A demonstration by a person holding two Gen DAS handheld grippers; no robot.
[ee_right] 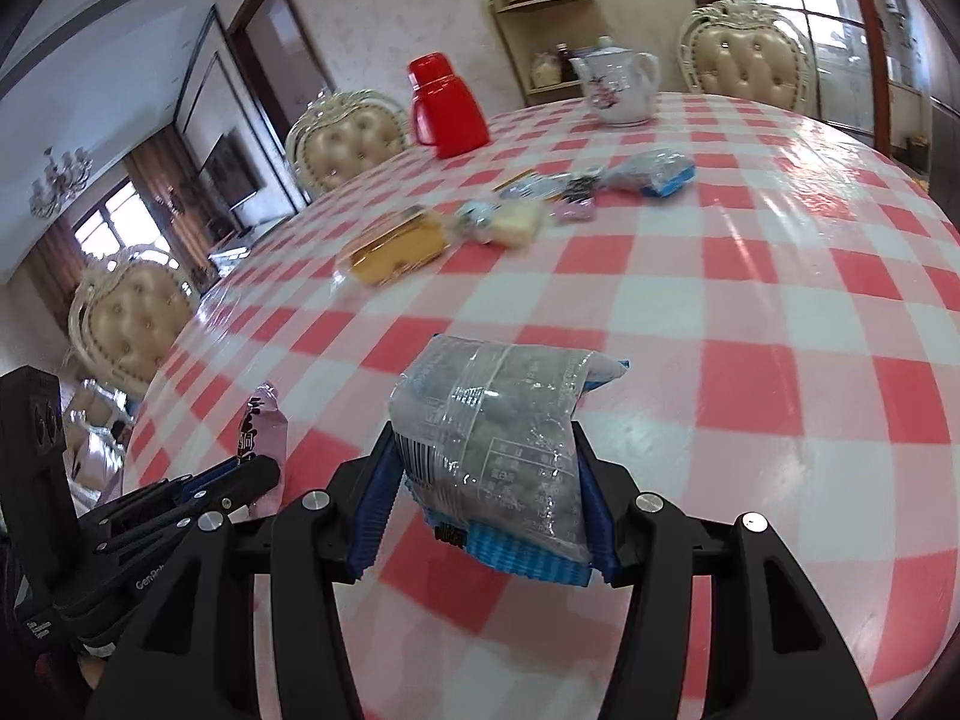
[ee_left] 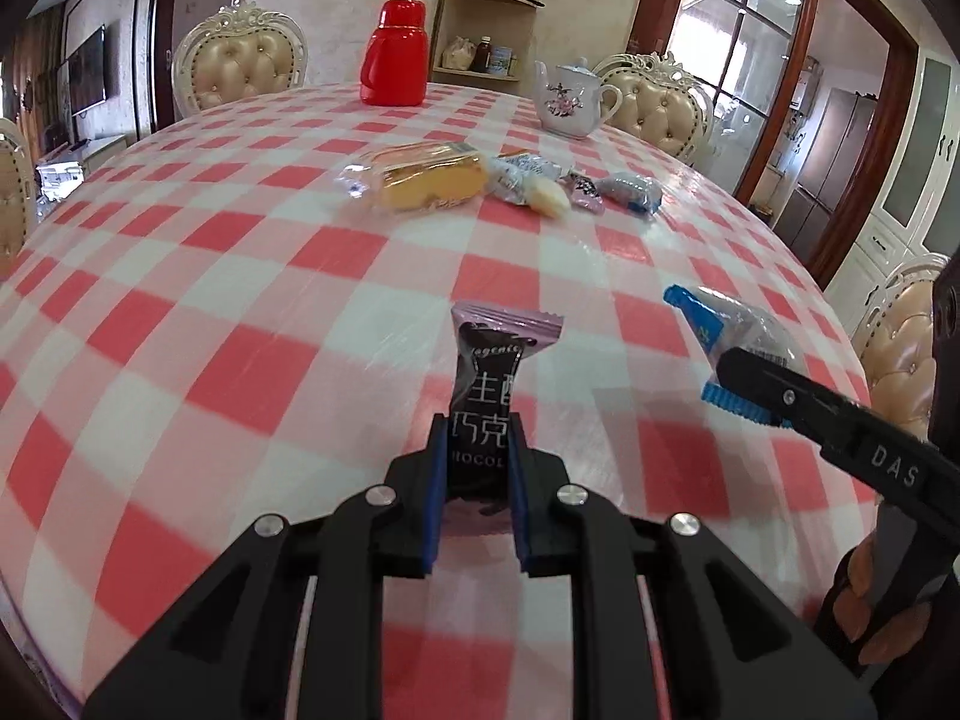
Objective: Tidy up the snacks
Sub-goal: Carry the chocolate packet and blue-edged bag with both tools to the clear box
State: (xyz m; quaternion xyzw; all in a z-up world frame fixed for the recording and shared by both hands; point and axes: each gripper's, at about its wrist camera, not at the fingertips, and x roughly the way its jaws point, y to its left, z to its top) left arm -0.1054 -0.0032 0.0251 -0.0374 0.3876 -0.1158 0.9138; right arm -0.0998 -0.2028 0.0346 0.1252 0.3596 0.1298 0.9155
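The left gripper is pinching a dark chocolate packet tight between its fingers, holding it above the checkered table. The right gripper is clamping a clear blue-edged snack packet at partial width, also off the table. The other snacks are lying clustered mid-table, near a red flask and a teapot.

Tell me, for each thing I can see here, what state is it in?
Left gripper: shut on the chocolate packet.
Right gripper: shut on the blue-edged packet.
Yellow cake pack: lying sealed on the checked table.
Red flask: upright, capped.
Teapot: upright, lid on.
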